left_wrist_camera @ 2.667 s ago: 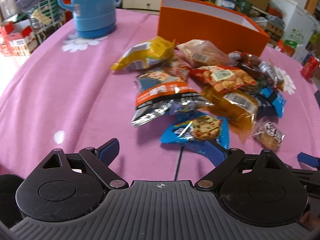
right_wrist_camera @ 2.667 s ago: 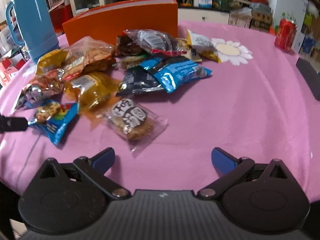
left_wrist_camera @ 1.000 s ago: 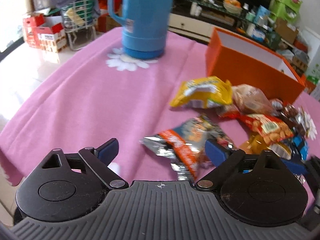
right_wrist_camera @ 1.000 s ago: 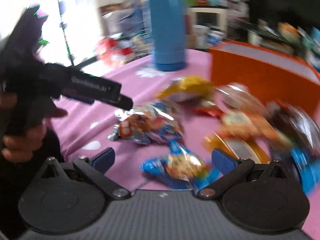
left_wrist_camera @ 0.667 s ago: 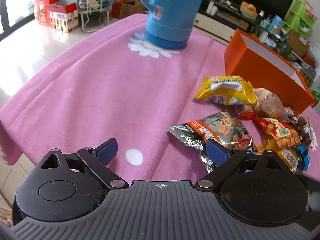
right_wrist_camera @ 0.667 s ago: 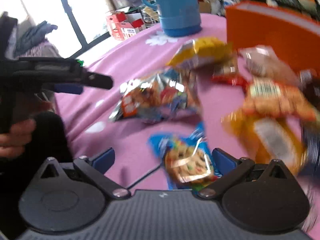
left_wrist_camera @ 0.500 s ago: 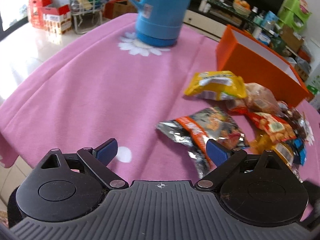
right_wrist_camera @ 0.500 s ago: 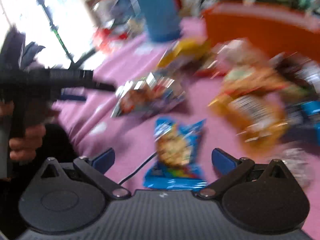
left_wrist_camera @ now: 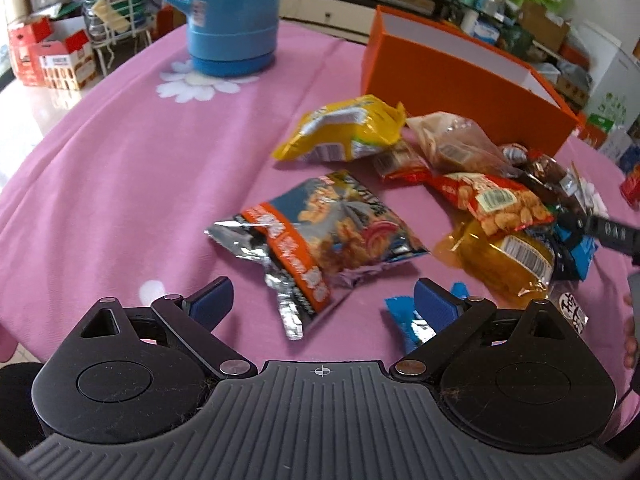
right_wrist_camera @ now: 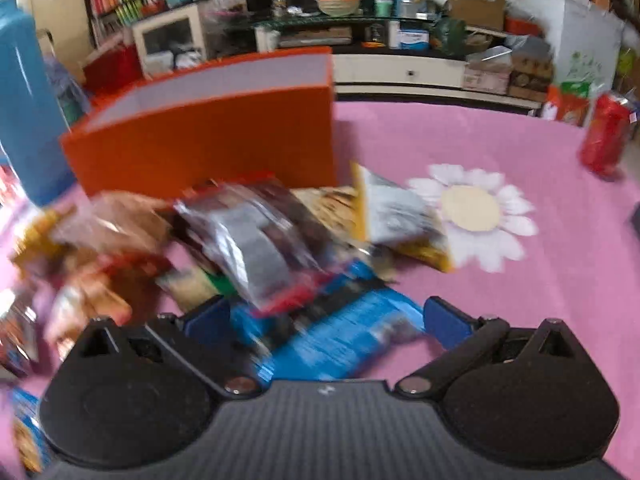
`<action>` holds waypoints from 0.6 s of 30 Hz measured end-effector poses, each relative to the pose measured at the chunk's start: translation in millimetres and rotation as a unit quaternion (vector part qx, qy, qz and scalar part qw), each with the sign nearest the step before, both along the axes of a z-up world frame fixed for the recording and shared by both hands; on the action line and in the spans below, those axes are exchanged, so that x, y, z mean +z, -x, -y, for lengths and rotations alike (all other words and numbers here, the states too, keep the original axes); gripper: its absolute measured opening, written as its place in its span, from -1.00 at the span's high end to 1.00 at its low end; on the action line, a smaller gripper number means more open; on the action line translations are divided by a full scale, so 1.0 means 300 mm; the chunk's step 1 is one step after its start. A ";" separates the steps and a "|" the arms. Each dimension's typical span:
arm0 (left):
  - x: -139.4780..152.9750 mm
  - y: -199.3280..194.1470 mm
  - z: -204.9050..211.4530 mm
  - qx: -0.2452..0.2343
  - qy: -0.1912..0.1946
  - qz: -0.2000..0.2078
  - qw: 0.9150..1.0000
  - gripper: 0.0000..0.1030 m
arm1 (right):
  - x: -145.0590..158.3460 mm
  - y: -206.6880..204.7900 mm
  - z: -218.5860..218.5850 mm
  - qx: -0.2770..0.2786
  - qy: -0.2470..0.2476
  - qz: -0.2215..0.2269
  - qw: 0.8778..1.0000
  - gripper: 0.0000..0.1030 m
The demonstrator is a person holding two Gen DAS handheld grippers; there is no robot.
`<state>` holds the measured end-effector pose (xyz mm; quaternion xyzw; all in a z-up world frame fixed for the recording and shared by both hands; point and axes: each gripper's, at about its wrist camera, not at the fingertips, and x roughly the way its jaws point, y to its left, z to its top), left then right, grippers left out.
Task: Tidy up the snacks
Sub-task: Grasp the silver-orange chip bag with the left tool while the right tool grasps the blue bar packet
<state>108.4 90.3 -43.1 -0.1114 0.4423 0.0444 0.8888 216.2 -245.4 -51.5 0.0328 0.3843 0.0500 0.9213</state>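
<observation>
The left tool (left_wrist_camera: 322,294) hovers released, holding nothing; the silver-and-orange crinkled foil snack bag (left_wrist_camera: 320,236) lies just ahead between its fingers on the pink-clothed worktop (left_wrist_camera: 120,168), long axis slanting away to the right. The right tool (right_wrist_camera: 326,318) is also released, over a blurred blue flat packet (right_wrist_camera: 340,340).

The snack packets lay flat in a loose pile in front of the open orange box (left_wrist_camera: 460,80), which stood upright. A silver-and-orange chip bag (left_wrist_camera: 320,236) lay apart at the near-left. A yellow packet (left_wrist_camera: 344,128) lay just beside the box. A red peanut packet (left_wrist_camera: 496,200) overlapped an amber packet (left_wrist_camera: 508,260). A blue packet (right_wrist_camera: 340,340) lay nearest in the blurred right wrist view.
</observation>
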 end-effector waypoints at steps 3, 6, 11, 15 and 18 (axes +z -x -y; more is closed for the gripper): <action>0.007 -0.006 0.024 -0.008 -0.009 0.001 1.000 -0.54 | -0.009 -0.028 0.006 -0.010 0.009 -0.006 1.000 -0.99; 0.022 -0.007 0.041 -0.016 -0.017 0.009 1.000 -0.55 | -0.027 -0.022 0.077 -0.034 0.022 -0.030 0.999 -0.99; 0.025 -0.005 0.051 -0.020 -0.025 0.016 0.999 -0.57 | -0.033 0.103 0.233 -0.054 0.048 -0.059 0.996 -0.99; 0.024 -0.009 0.036 -0.011 -0.040 0.015 0.999 -0.57 | -0.006 0.146 0.275 -0.067 0.032 -0.038 0.997 -0.99; 0.043 -0.007 0.013 -0.008 -0.063 0.024 0.998 -0.60 | -0.009 0.084 0.242 -0.038 0.039 -0.019 0.998 -0.99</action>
